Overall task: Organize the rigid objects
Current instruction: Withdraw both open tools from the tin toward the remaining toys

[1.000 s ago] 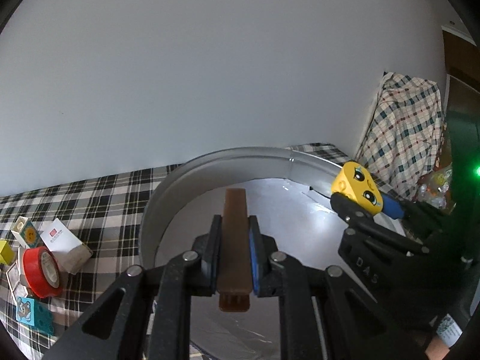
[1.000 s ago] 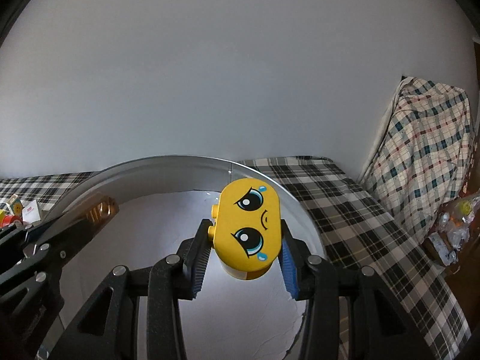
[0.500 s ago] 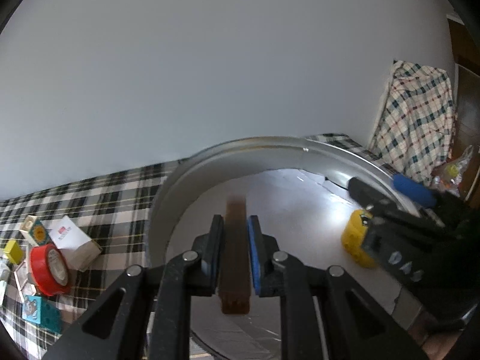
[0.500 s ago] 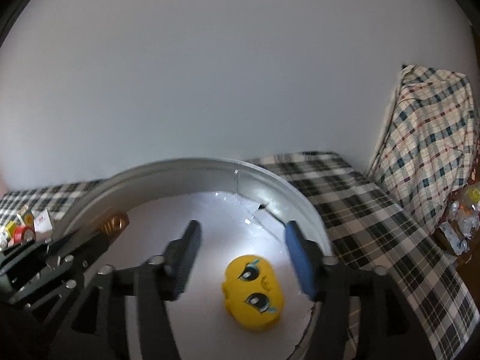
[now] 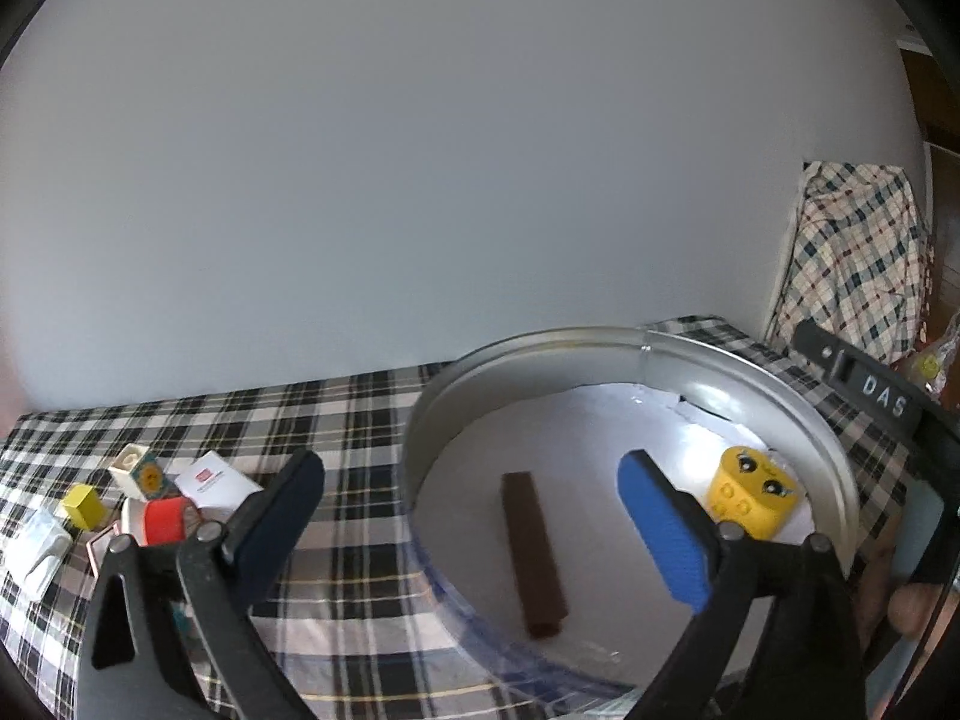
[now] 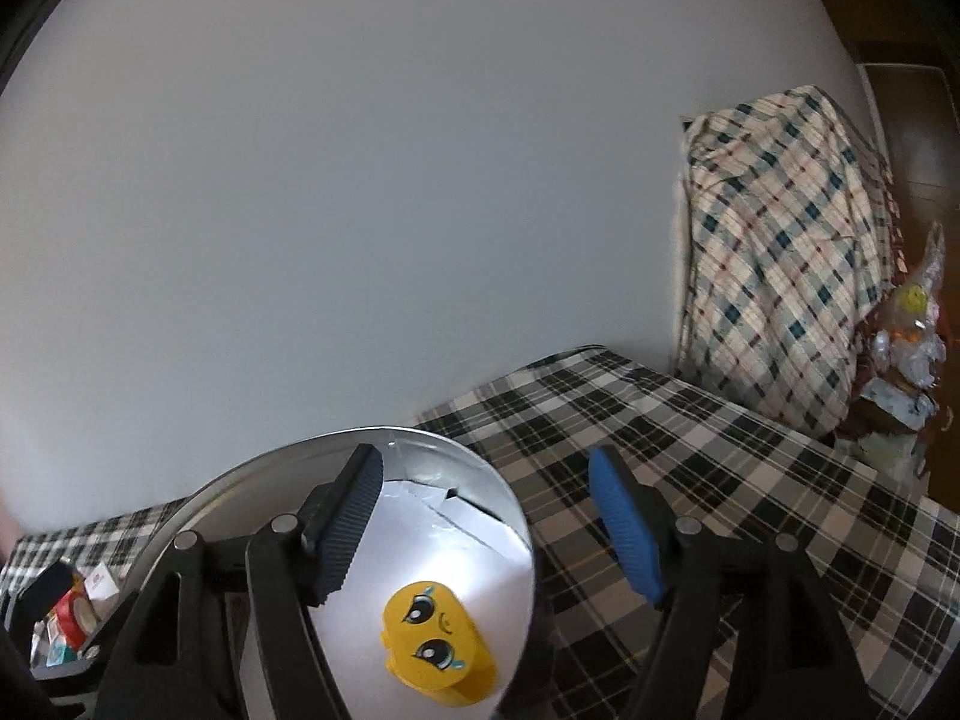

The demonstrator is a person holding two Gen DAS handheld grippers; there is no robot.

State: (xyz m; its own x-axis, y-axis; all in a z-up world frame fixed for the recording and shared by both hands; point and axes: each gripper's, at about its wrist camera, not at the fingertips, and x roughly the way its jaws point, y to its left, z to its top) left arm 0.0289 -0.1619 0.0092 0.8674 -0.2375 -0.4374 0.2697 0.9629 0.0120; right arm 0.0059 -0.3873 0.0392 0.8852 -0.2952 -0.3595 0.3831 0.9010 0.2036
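Blue-padded, the left tool [image 5: 474, 495] had just been opening and stood spread wide, nothing between its jaws. The brown bar [image 5: 533, 552] lay flat in the tin [image 5: 750, 384] beyond it. The right tool [image 6: 486, 522] had just been opening too, jaws apart and empty, above the yellow face block [image 6: 441, 654] resting in the tin's right part. Small boxes and red tape [image 5: 165, 521] sat far left on the checked tabletop [image 5: 336, 420].

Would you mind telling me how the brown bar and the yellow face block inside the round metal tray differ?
The long brown rectangular bar is slim, plain and dark; the yellow toy block with a printed face is short, chunky and bright, with cartoon eyes. The bar lies near the middle of the round metal tray; the block sits close to its wall. Both rest loose on the tray's white floor, outside either gripper's fingers.
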